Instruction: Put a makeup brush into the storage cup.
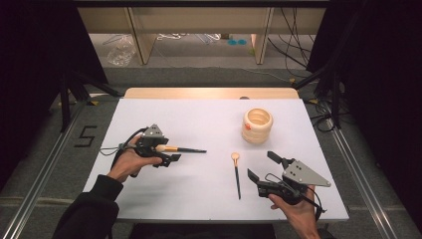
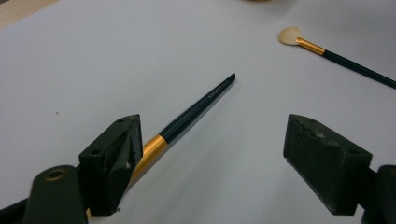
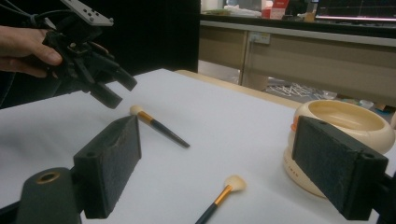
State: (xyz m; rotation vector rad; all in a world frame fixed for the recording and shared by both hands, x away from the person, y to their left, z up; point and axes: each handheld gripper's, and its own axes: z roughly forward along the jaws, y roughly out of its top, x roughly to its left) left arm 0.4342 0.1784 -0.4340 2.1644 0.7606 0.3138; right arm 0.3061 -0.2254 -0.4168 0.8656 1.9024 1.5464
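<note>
Left gripper (image 1: 166, 152): jaws spread, hovering over first brush (image 2: 187, 120) lying on the table (image 1: 199, 119); right gripper (image 1: 263, 166): jaws spread, empty, near second brush (image 1: 237, 172); cup (image 1: 257, 125) beyond; likely step: picking up; next: close on the handle.

Brushes (image 1: 183, 149) (image 1: 237, 172): dark green handles, gold ferrules, cream bristles. Ribbed pot (image 1: 257, 125) cream. Table (image 1: 199, 124) white.

Brush (image 2: 196, 109): glossy dark handle w/ shiny gold metal ferrule (soft bristles); table (image 1: 199, 119) matt.
</note>
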